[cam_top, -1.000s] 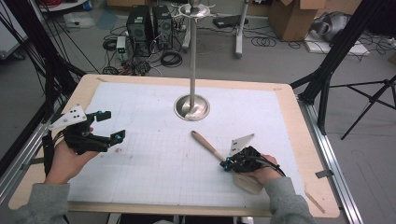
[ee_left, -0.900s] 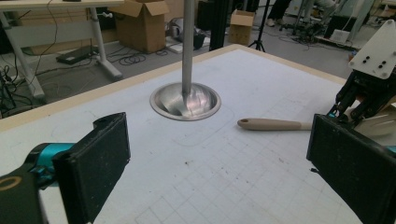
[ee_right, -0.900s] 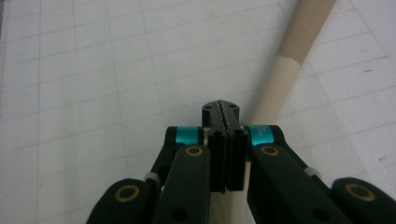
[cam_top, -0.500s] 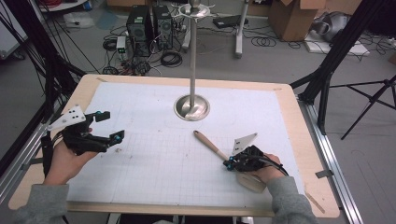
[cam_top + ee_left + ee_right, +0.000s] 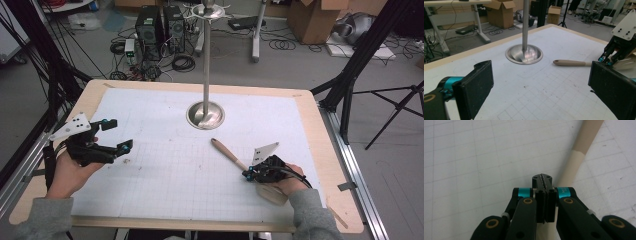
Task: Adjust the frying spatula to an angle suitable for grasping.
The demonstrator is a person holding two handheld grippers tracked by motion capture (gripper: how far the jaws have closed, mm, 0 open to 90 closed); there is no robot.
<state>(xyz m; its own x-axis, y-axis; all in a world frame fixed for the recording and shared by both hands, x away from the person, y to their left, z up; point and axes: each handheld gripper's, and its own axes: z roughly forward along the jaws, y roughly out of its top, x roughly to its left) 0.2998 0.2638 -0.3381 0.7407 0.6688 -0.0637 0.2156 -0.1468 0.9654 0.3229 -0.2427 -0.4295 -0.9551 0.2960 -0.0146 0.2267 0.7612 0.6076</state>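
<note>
— Right gripper point(image 5: 248, 174) first: are its jaws shut on anything?

— They look pressed together, and in the right gripper view point(image 5: 542, 180) they sit over the spatula point(image 5: 235, 157) where handle meets blade. I judge they pinch it, though the contact itself is hidden under the jaws.

— Where does the spatula lie?

— On the mat point(image 5: 165, 190), in front of the stand point(image 5: 205, 114) and to its right. Its handle tip points back toward the stand's base; its blade lies under the hand.

— And the left gripper point(image 5: 121, 135)?

— Jaws wide apart, holding nothing, hovering well left of the stand. Its own view point(image 5: 544, 82) looks across at the stand point(image 5: 524, 53) and the spatula point(image 5: 571, 62).

— How to do the lift well?

— Probably keep the pinch firm near the blade, since the long handle will want to swing. Raise it level and clear of the stand's pole.
</note>
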